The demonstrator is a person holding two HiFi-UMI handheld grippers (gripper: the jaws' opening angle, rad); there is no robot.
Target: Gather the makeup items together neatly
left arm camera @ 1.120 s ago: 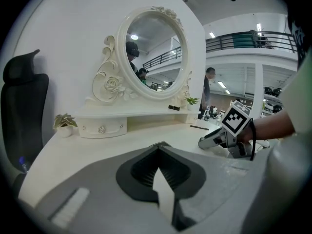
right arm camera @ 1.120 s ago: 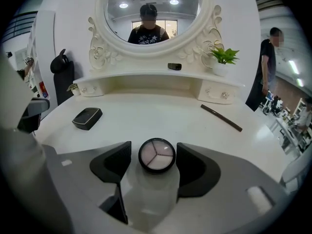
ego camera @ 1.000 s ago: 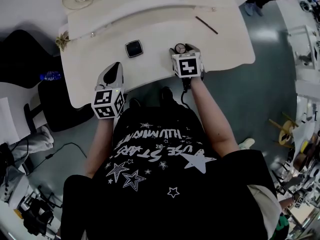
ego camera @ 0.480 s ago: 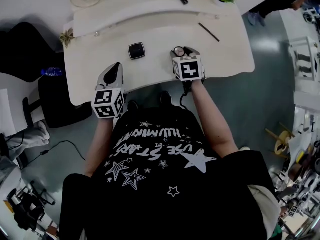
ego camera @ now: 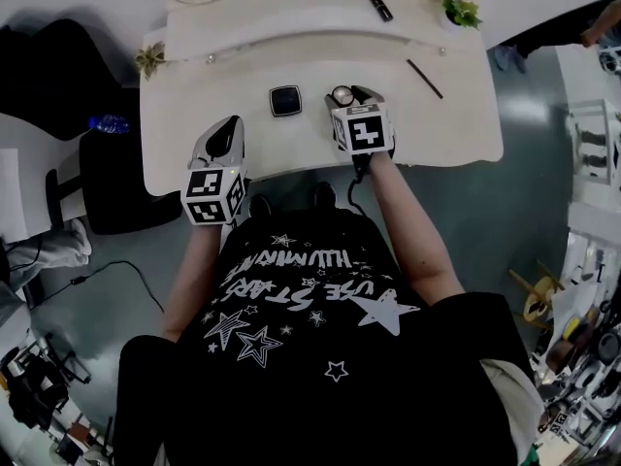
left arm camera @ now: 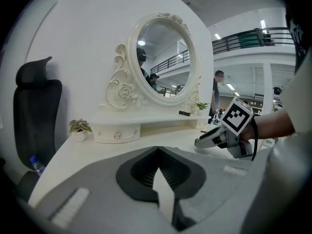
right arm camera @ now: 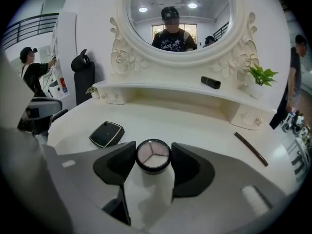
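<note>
Four makeup items show on the white table. One round powder pot sits pinched in the right hand-held gripper, whose jaws have just been closing on it. It is near the one square black compact, though it is hard to tell whether it clears the table. One brown pencil lies well apart to the right. One black tube, perhaps lipstick, rests on the rear shelf. The left hand-held gripper is pressed together, empty.

Your round three-shade pot sits upright, clamped in the right tongs. The black square compact lies flat near its left; the dark pencil lies well right.
</note>
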